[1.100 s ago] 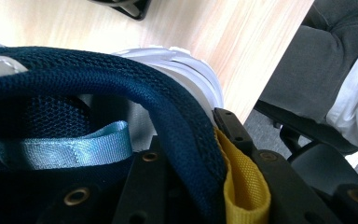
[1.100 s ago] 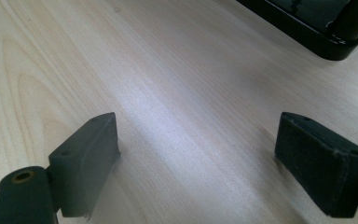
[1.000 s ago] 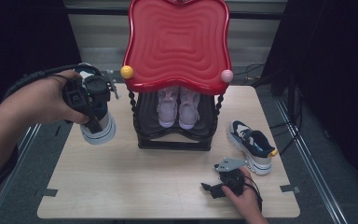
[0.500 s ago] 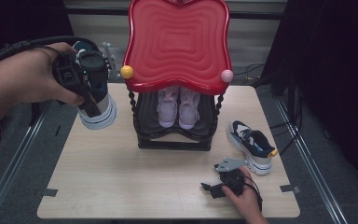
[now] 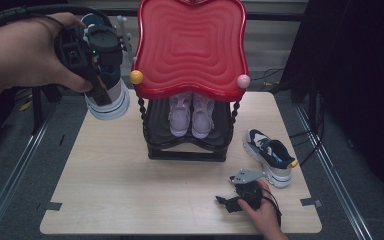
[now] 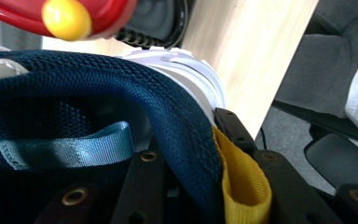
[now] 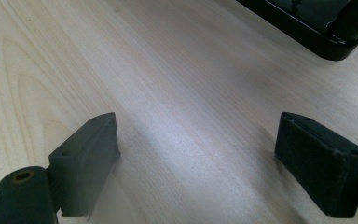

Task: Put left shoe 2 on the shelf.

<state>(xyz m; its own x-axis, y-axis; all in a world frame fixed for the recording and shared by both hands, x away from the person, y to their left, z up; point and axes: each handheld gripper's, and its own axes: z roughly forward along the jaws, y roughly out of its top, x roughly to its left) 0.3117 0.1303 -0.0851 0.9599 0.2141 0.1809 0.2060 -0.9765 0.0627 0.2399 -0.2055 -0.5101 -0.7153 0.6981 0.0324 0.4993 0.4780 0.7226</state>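
While left claw (image 5: pixel 97 75) grips one sneaker (image 5: pixel 111 97), three others

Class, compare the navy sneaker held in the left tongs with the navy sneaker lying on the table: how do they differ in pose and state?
The held navy mesh sneaker hangs in the air beside the red shoe rack, clamped at its collar by the left tongs. The navy sneaker on the wooden table rests flat on its sole, untouched. The held one tilts steeply; the other lies level. Both have white soles and yellow heel tabs.
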